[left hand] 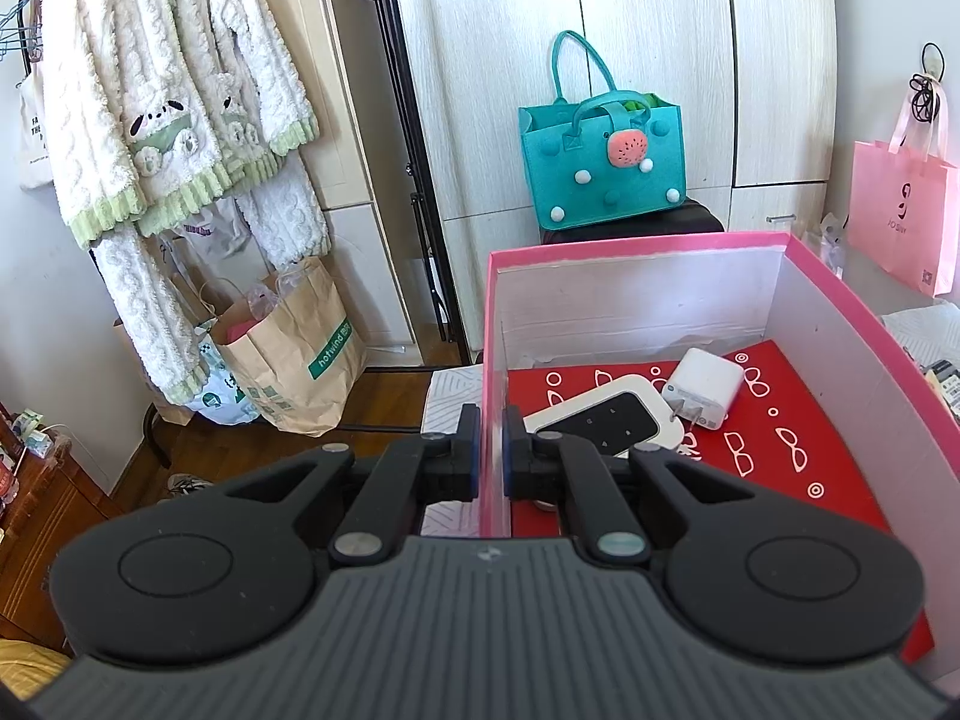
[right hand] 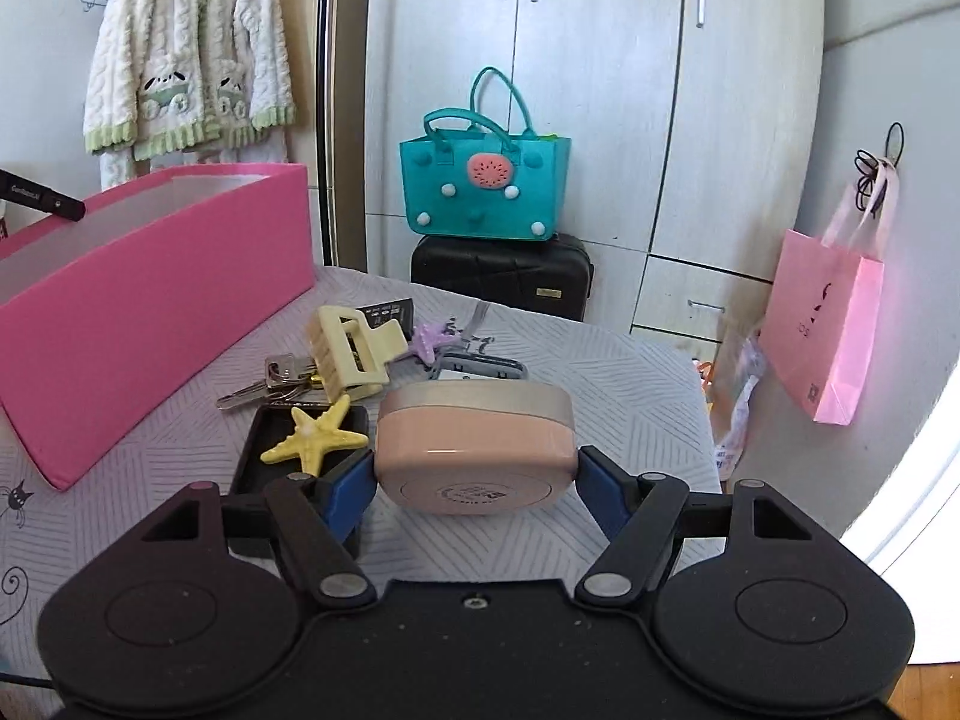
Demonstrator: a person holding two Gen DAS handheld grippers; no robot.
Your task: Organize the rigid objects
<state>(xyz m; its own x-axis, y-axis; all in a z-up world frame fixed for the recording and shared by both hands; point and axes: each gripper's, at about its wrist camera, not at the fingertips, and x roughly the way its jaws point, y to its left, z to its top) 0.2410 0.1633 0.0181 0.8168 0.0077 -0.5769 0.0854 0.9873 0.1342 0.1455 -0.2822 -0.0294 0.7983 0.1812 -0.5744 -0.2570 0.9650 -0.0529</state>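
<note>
My left gripper [left hand: 493, 450] pinches the near wall of the pink box [left hand: 840, 294]; its fingers hide part of the white device [left hand: 606, 420] inside, beside a charger [left hand: 705, 387]. My right gripper [right hand: 477, 480] clamps a pink compact [right hand: 474, 444], which covers a grey item behind it. On the worktop [right hand: 600, 360], a cream hair clip [right hand: 354, 354] overlaps the keys [right hand: 264, 384]; a yellow starfish [right hand: 318, 435] lies on a black tray [right hand: 252, 450].
</note>
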